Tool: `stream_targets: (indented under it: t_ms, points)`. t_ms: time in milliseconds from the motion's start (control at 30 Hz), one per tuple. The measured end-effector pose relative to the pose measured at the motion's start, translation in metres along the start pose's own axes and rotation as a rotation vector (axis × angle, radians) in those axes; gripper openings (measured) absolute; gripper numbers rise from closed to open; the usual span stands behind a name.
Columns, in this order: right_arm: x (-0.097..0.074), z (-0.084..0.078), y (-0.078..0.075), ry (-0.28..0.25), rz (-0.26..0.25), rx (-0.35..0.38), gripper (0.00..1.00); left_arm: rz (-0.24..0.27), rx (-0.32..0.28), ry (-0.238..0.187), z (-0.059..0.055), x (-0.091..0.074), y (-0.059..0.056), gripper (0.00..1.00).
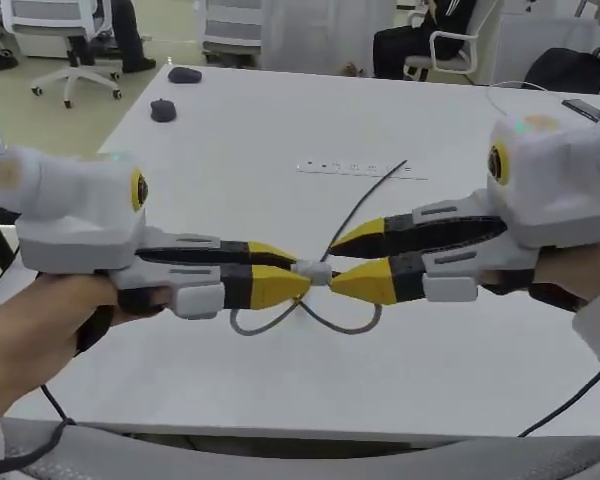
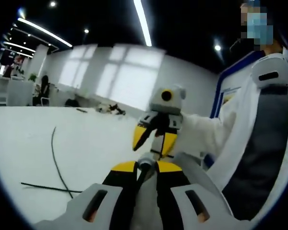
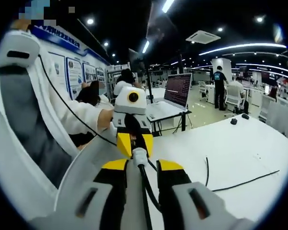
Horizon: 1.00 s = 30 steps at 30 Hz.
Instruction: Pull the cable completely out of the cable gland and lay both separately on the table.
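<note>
A small white cable gland [image 1: 313, 271] hangs above the white table [image 1: 230, 180], between two grippers that meet tip to tip. My left gripper [image 1: 300, 272] comes in from the left and is shut on the gland [image 2: 145, 163]. From the right, my right gripper [image 1: 332, 265] is shut on the black cable [image 3: 146, 191] right behind the gland [image 3: 139, 155]. In the right gripper view the cable runs back between that gripper's jaws. Slack cable [image 1: 365, 205] loops under the tips and trails away over the table.
A white power strip [image 1: 360, 168] lies mid-table past the cable's far end. Two dark computer mice [image 1: 163, 110] sit at the far left. A black bag [image 1: 570, 70] rests at the far right corner. Office chairs and a seated person are beyond the table.
</note>
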State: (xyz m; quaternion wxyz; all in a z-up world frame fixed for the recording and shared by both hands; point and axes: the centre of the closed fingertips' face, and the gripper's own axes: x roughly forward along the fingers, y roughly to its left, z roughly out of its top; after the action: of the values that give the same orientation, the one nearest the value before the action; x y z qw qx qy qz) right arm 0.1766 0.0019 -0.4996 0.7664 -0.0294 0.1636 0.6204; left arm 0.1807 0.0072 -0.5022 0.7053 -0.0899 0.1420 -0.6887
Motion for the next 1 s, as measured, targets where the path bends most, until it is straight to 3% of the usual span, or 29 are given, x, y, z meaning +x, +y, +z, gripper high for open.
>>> stream_targets:
  t_ms: [233, 467, 733, 867, 1000]
  points:
    - [0.003, 0.0, 0.006, -0.055, 0.041, 0.072, 0.16, -0.009, 0.02, -0.029, 0.006, -0.001, -0.002, 0.15]
    - [0.005, 0.008, 0.009, -0.091, 0.054, 0.077, 0.11, -0.001, 0.064, -0.056, 0.015, -0.004, -0.001, 0.15]
    - [0.007, 0.013, 0.006, -0.132, 0.063, 0.13, 0.12, 0.011, 0.117, -0.04, 0.019, -0.005, 0.001, 0.15]
    - [0.011, 0.012, 0.007, -0.124, 0.077, 0.144, 0.11, 0.004, 0.135, -0.011, 0.016, -0.003, 0.0, 0.15]
    - [0.01, 0.016, 0.005, -0.142, 0.075, 0.154, 0.11, 0.002, 0.102, -0.038, 0.02, -0.005, 0.002, 0.15]
